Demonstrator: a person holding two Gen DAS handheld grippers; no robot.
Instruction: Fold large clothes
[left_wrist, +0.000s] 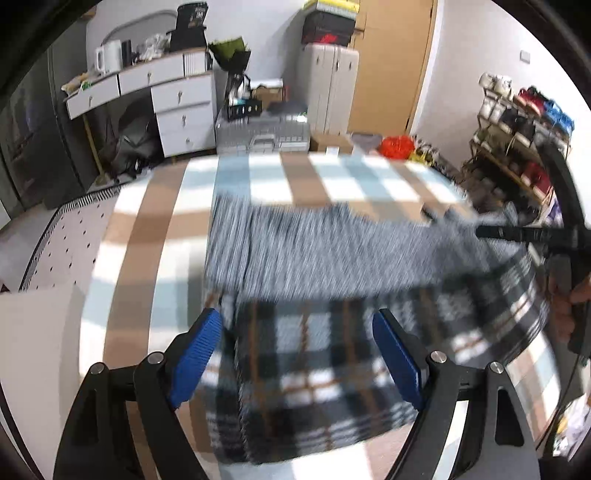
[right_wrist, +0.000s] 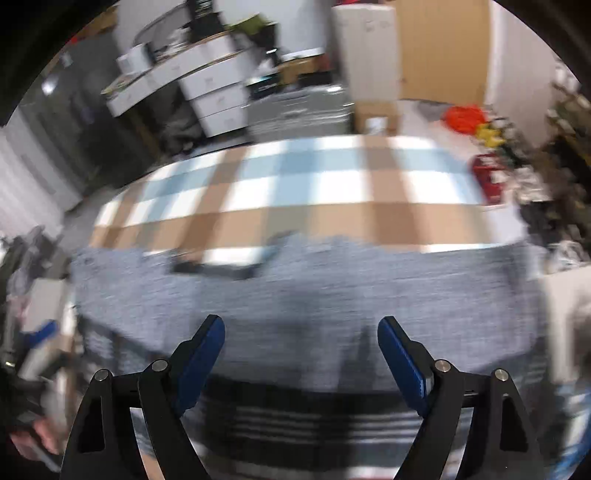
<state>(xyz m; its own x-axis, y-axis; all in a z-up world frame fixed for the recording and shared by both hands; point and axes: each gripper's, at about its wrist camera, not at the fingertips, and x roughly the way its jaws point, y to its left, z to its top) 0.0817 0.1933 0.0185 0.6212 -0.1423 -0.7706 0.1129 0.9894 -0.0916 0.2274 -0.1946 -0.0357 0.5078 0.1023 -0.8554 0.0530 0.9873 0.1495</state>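
Observation:
A large plaid garment (left_wrist: 317, 373), black, white and brown outside with a grey inner side (left_wrist: 325, 251), lies partly folded on a table with a checked cloth (left_wrist: 147, 229). My left gripper (left_wrist: 297, 354) is open just above the plaid part, holding nothing. My right gripper (right_wrist: 301, 354) is open over the grey folded-over layer (right_wrist: 332, 288), holding nothing. The right gripper also shows in the left wrist view (left_wrist: 535, 232) at the garment's right end. Both views are motion-blurred.
Beyond the table stand a white drawer desk (left_wrist: 173, 99), a grey crate (left_wrist: 262, 136), a grey cabinet (left_wrist: 332, 88), a wooden door (left_wrist: 391, 62) and a cluttered shelf rack (left_wrist: 517, 136). A red bag (left_wrist: 397, 146) sits past the table's far right corner.

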